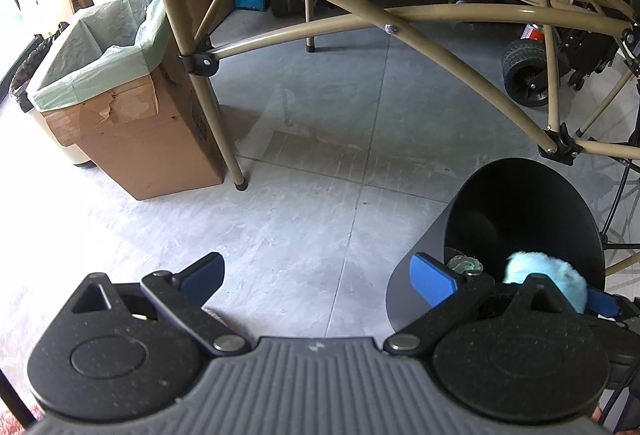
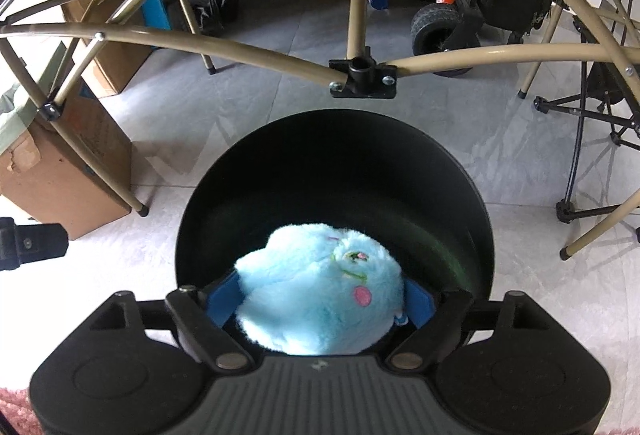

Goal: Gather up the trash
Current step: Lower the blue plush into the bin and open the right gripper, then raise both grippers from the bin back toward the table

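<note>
A fluffy light-blue plush toy [image 2: 320,299] with a pink cheek sits between the blue pads [image 2: 220,299] of my right gripper [image 2: 320,295], just over the near rim of a round black bin [image 2: 336,115]. The jaws stand wide and the pads only brush its fur. In the left wrist view the same toy [image 1: 544,273] shows at the bin's [image 1: 520,203] near edge, with a crumpled greenish item [image 1: 466,265] inside. My left gripper [image 1: 316,263] hangs open over bare floor to the left of the bin, holding nothing.
Tan folding-table legs and cross struts [image 1: 200,75] arch over the floor behind the bin. A cardboard box with a green liner [image 1: 120,107] stands at the left. A cart with black wheels [image 1: 524,73] is at the back right. A black stand [image 2: 592,123] is at the right.
</note>
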Demonstrator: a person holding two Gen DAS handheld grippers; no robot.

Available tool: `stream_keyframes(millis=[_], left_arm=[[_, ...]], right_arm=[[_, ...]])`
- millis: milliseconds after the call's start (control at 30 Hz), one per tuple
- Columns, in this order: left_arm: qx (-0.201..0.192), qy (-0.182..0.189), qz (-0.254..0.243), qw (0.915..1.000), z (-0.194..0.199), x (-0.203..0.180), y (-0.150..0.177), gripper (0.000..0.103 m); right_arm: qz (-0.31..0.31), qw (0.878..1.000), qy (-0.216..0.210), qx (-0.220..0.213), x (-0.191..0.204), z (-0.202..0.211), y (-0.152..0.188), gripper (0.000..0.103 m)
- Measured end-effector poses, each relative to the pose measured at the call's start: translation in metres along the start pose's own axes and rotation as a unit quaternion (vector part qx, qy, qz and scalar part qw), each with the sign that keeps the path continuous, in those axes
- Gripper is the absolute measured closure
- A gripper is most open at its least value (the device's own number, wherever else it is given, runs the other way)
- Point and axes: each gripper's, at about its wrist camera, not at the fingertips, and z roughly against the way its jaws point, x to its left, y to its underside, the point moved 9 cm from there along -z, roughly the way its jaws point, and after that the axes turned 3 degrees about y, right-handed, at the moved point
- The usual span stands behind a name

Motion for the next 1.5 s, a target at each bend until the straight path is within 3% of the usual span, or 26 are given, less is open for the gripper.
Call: stream_keyframes(millis=[67, 467, 767, 1133, 1500], left_arm=[[-0.001, 0.001, -0.001, 1.0, 0.0, 0.0, 0.0, 0.002], [-0.007, 0.004, -0.001, 1.0, 0.005, -0.003, -0.002, 0.002], [-0.039, 0.011, -0.004, 0.9992, 0.025, -0.01, -0.008, 0.002], [-0.124, 0.028, 0.006, 0.9919, 0.076, -0.013, -0.023, 0.002], [-0.233, 0.051, -0.001, 0.9712, 0.152, -0.024, -0.05, 0.0]], right_arm=[[0.0, 1.0, 0.002, -0.003, -0.001, 0.001, -0.001, 0.006], [0.004, 1.0, 0.003, -0.011, -0.002, 0.006, -0.002, 0.006], [0.007, 0.999, 0.005, -0.035, -0.008, 0.025, -0.003, 0.006], [0.013, 0.993, -0.008, -0.119, -0.014, 0.092, -0.017, 0.006], [0.009, 0.971, -0.031, -0.238, -0.026, 0.19, -0.045, 0.006]])
